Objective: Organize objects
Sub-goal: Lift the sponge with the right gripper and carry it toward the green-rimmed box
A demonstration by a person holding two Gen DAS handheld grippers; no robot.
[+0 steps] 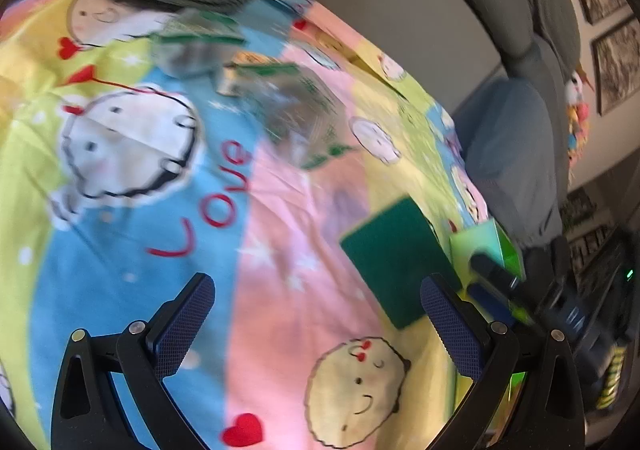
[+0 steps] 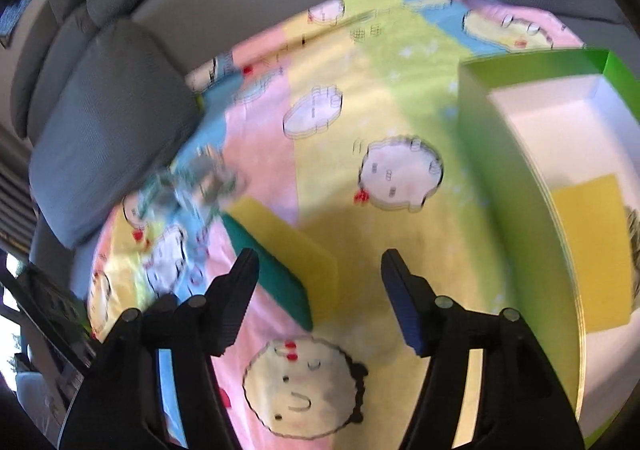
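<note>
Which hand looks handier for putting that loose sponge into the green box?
Probably the right. Its open gripper hovers just over the sponge, and the green box sits right beside it. The left gripper is open too, with the sponge off to one side.

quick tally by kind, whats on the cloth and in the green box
sponges: 2, one lying on the cloth, one inside the box
clear wrapped packets with green print: 2
green box: 1
total: 5
The packets are blurred, so their count is a best reading.
</note>
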